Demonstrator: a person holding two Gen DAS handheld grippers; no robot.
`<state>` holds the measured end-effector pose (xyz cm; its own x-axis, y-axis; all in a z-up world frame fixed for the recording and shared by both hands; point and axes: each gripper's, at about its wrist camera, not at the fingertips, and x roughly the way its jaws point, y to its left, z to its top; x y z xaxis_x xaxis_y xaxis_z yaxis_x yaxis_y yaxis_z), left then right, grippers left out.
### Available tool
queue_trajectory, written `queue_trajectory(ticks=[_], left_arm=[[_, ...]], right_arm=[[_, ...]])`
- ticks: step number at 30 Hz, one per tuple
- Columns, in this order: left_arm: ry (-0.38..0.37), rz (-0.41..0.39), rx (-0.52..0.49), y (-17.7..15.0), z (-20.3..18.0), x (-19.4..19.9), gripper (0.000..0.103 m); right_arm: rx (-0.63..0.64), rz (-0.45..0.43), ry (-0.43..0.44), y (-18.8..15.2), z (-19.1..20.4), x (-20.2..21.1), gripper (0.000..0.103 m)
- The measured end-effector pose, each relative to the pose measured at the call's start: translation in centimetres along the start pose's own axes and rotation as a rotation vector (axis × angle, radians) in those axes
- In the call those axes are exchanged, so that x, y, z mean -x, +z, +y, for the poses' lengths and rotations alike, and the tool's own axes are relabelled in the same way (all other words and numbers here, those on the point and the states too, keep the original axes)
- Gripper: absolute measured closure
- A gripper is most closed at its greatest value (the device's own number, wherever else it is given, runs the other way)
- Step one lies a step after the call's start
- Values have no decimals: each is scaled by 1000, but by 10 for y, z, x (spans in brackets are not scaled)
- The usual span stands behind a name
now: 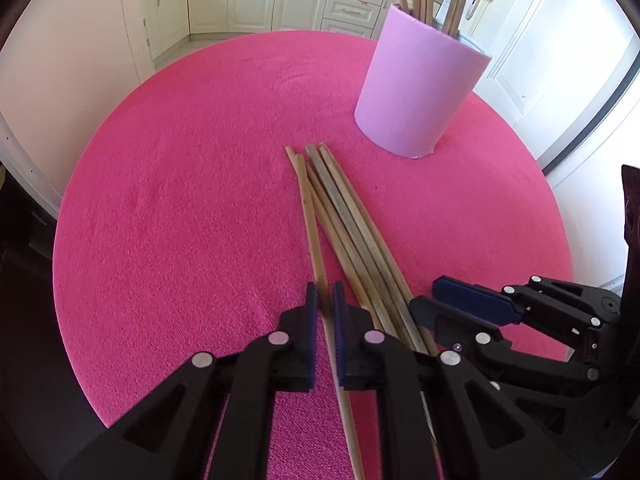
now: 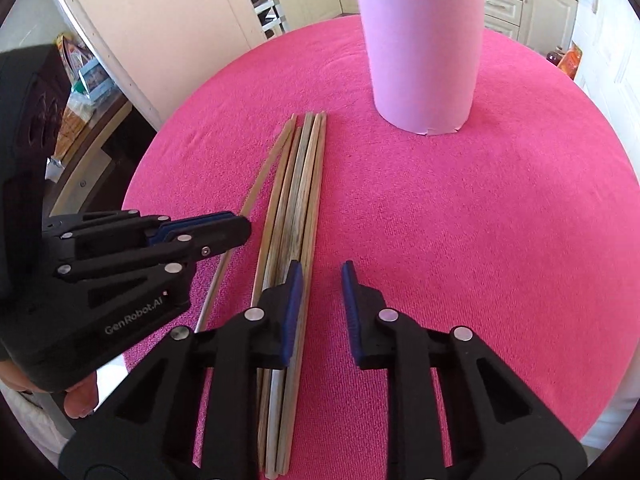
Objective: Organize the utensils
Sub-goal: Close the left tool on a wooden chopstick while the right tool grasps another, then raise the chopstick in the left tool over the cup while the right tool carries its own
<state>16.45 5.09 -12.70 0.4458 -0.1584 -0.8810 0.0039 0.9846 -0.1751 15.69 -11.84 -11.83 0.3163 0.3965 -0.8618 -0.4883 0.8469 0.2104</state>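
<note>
**Some sticks stowed, a handful left on the table**

The pink cup stands upright on the pink cloth, at about one o'clock in the left wrist view and twelve o'clock in the right. Several wooden sticks already stand in it, their tops out of frame, so part of the sorting looks done.

What is left is the bundle lying flat on the cloth, near the cup's base but not touching it, its far ends pointing toward twelve o'clock. About half a dozen sticks remain; an exact count is hard where they overlap.

The left gripper has its jaws closed on the single stick that splays off the bundle's left side; the stick runs straight between the blue pads, with almost no gap beside it. It lies low on the cloth, so the lift looks not yet begun.

The right gripper sits at the bundle's right edge. Its jaws stand partly open, a clear strip of cloth between the pads; its left pad overlaps the outermost sticks, and nothing is gripped.

My reading: midway, one stick taken, the rest still to go into the cup.
</note>
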Motion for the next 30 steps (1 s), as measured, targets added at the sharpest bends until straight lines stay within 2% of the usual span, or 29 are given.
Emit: queue_trajectory(ticks=[12, 17, 24, 30], left_arm=[[4, -11, 12, 2, 2, -4, 95], [3, -14, 22, 0, 4, -2, 95], [-13, -61, 30, -3, 6, 14, 96], [-40, -145, 24, 6, 1, 43, 97]], right_arm=[[78, 79, -67, 13, 10, -10, 85], [123, 55, -125, 11, 14, -9, 93], [41, -17, -60, 3, -7, 7, 97], [12, -120, 13, 3, -15, 42, 97]])
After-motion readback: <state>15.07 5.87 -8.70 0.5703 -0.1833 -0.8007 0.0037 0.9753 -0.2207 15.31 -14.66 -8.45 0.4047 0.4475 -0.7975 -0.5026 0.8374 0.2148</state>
